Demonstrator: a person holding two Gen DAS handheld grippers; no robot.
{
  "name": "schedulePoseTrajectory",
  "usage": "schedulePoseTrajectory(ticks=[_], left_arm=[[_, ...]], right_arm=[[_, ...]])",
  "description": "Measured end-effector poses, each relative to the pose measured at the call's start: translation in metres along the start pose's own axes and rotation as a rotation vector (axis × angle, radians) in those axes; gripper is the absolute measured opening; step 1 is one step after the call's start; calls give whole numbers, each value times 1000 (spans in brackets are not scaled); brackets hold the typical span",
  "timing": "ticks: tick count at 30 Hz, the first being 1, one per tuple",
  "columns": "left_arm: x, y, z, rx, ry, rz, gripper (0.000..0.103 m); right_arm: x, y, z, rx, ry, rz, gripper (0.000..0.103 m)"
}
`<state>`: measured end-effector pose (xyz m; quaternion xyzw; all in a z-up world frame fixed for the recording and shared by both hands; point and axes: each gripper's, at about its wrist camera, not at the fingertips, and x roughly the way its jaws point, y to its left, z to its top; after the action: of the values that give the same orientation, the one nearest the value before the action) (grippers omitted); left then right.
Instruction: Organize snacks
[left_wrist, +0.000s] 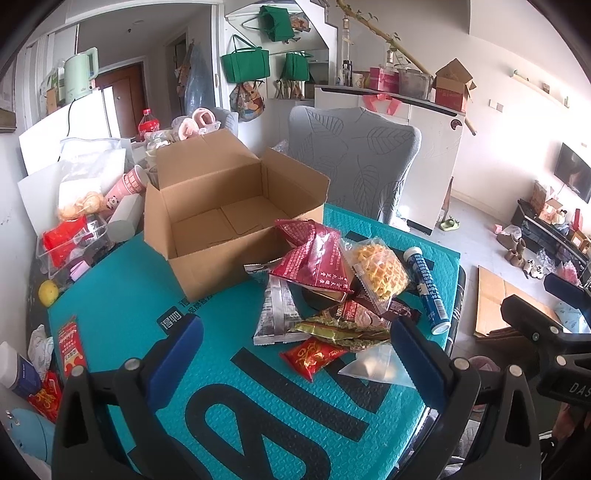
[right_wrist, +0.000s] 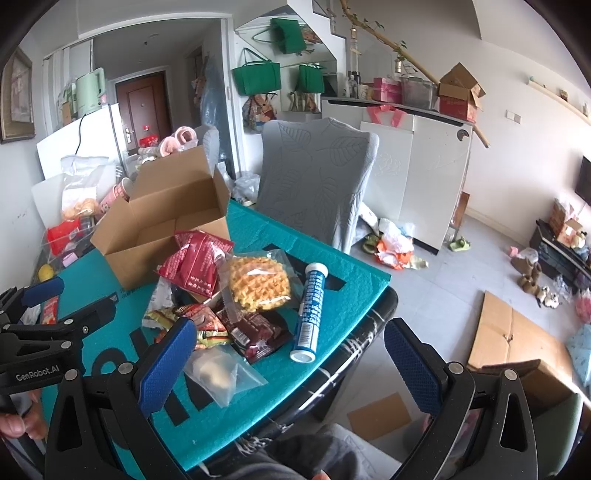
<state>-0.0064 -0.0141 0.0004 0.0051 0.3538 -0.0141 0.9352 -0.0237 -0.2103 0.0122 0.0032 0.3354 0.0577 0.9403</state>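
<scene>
Teal matting (left_wrist: 122, 325) covers the table, where an open cardboard box (left_wrist: 221, 218) sits just behind a snack pile (left_wrist: 325, 291), seemingly touching it. Left gripper (left_wrist: 295, 354) and right gripper (right_wrist: 291, 362) both hover spread wide, holding nothing.

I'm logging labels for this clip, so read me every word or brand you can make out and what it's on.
"GenRobot.AI": on the left gripper body, seen in the right wrist view.
"DAS": cut-off letters on the right gripper body, seen in the left wrist view.
Mat: large black characters, partly cut off, not readable.
Blue tube, red packet and the other wrappers: print too small or blurred to read.
</scene>
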Motion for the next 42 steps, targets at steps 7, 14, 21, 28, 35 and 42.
schedulePoseTrajectory(ticks=[7, 14, 21, 28, 35, 42], left_arm=[[3, 1, -2, -12, -4, -29, 103], [15, -4, -6, -3, 18, -84, 103], [33, -24, -17, 14, 70, -158, 103], [57, -48, -23, 37, 138, -197, 103], [85, -72, -28, 77, 224, -220, 103], [109, -82, -36, 135, 291, -166, 103]], right_arm=[[7, -7, -9, 27, 20, 21, 103], [17, -15, -15, 45, 51, 47, 103], [27, -23, -17, 45, 62, 66, 103], [41, -47, -23, 61, 85, 87, 103], [66, -67, -28, 59, 142, 111, 103], [84, -85, -28, 82, 169, 132, 103]])
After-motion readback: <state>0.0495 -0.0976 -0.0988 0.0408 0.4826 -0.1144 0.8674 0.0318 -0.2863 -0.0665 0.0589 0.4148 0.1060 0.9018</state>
